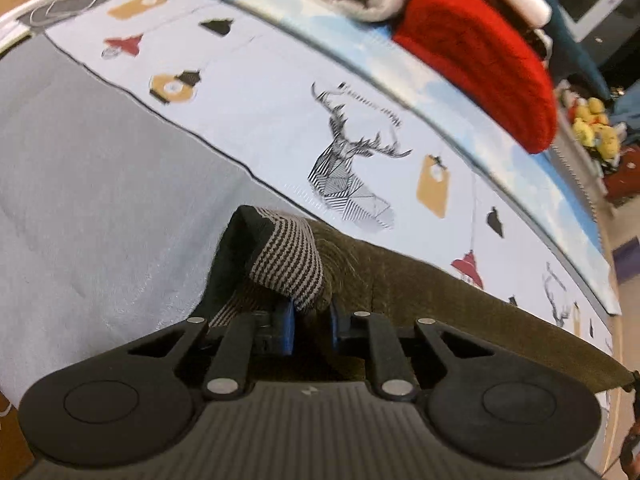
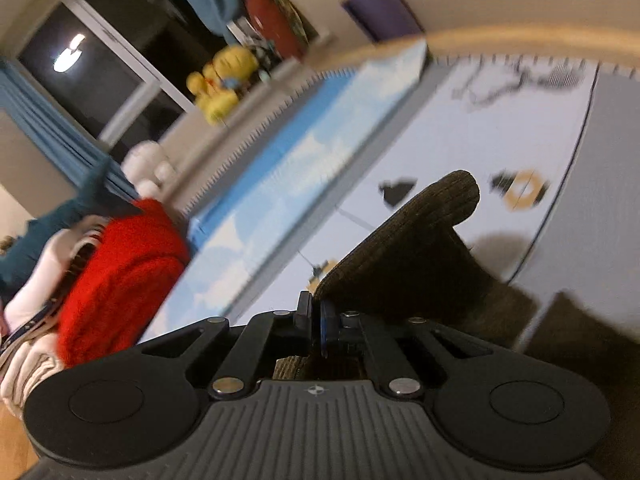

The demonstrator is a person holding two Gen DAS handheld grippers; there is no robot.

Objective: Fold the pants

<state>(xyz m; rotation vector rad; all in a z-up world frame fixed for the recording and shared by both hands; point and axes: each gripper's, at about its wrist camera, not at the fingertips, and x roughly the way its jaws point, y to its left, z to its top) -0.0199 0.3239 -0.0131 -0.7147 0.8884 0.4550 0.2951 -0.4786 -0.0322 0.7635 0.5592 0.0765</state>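
Gripping the pants over the bed, the left gripper and right gripper apparently begin a fold, jaws clamped on cloth, needing an even carry across.

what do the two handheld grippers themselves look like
Both the left gripper and the right gripper are matte black plastic: ribbed central body with a small emblem, round end caps, angled linkage bars with silver pins, and blue finger pads. No cables or sleeves show.

Both wrist cameras look closely along their tools, angled down over the bed; both views share the red blanket.
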